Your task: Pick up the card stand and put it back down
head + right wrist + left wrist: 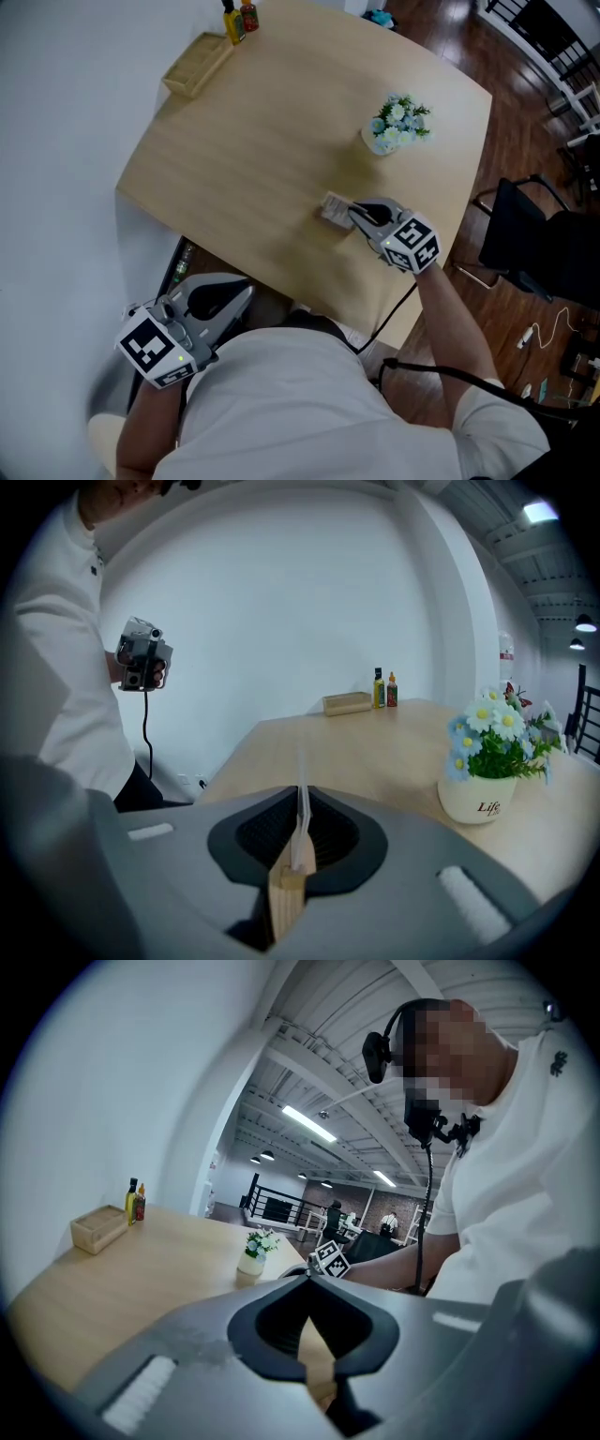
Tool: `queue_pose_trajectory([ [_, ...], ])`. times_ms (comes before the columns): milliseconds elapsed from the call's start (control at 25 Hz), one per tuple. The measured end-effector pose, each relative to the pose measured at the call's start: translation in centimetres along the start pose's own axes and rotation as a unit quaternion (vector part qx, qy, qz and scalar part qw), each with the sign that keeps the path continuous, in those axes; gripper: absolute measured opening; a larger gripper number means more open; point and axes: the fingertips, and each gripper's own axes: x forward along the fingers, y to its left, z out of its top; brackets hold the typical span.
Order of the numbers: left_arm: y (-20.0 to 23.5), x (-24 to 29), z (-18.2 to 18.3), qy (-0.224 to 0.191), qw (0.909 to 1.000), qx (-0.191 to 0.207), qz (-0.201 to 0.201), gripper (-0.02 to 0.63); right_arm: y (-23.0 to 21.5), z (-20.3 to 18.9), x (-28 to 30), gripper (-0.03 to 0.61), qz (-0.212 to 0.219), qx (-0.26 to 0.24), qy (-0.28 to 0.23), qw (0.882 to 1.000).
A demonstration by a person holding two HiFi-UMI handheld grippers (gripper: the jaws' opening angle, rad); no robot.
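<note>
Currently the small card stand (334, 207), a pale wooden block with a thin clear upright panel, sits on the light wooden table (262, 141). The right gripper (356, 216) pinches it edge-on, its length running along the gripper's line. The left gripper (246, 292) hangs well apart, off the table's near edge, jaws apparently together and empty. The lift falls to the right hand.

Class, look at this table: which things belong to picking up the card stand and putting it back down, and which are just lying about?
Part of the job:
card stand, clamped in the right gripper
table

Just lying about:
flower pot
wooden box
two bottles
black chair
</note>
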Motion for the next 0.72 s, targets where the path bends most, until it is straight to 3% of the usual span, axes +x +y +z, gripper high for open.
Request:
queue_pose_trajectory([
  [720,0.30,-0.66,-0.54,-0.007,0.9999,-0.008,-0.007,0.002,0.58,0.46,-0.29,0.020,-0.009,-0.005,0.000,1.000],
])
